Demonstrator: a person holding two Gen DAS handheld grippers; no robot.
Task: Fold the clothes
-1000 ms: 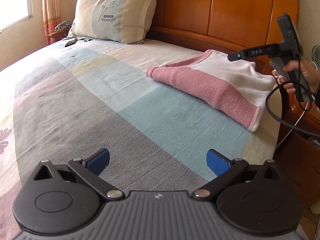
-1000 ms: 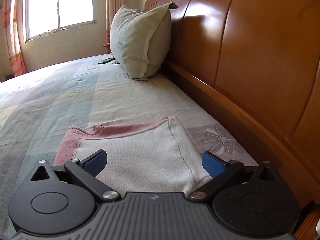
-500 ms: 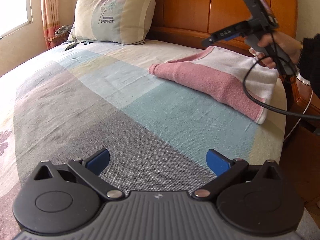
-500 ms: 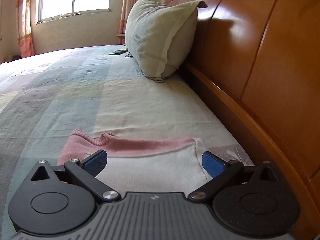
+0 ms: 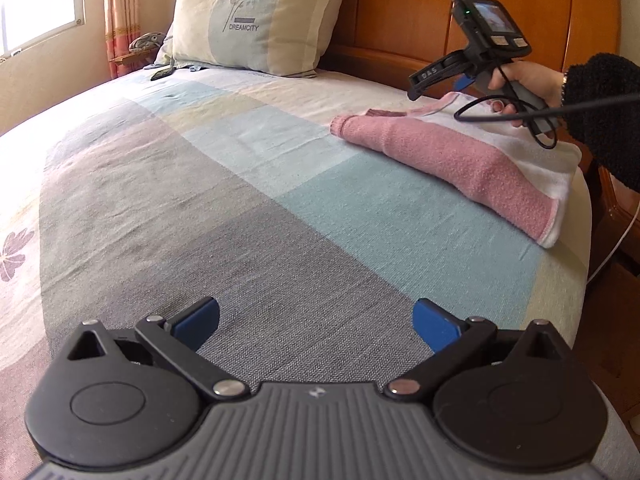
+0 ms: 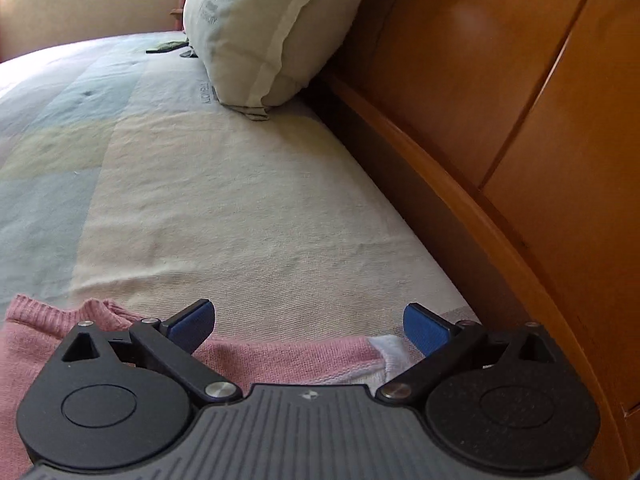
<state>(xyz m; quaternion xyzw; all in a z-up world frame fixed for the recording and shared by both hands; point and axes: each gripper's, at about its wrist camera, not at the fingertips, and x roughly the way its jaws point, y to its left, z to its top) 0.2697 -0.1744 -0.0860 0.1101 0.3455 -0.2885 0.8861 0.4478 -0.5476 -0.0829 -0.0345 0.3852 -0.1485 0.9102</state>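
The left wrist view is taken from low over the foot-side part of the bed [image 5: 248, 216], well back from the headboard [image 5: 420, 12], and is aimed diagonally across the cover toward the pillow [image 5: 256, 20], with the folded sweater [image 5: 452, 160] seen far off at the right edge. The right wrist view is taken from close above that sweater [image 6: 288, 356] and is directed along the headboard [image 6: 500, 92] toward the same pillow [image 6: 272, 28]. The pillow, the headboard and the sweater's pink edge are shared by both views, and the right gripper [image 5: 436, 80] itself is caught in the left wrist view.
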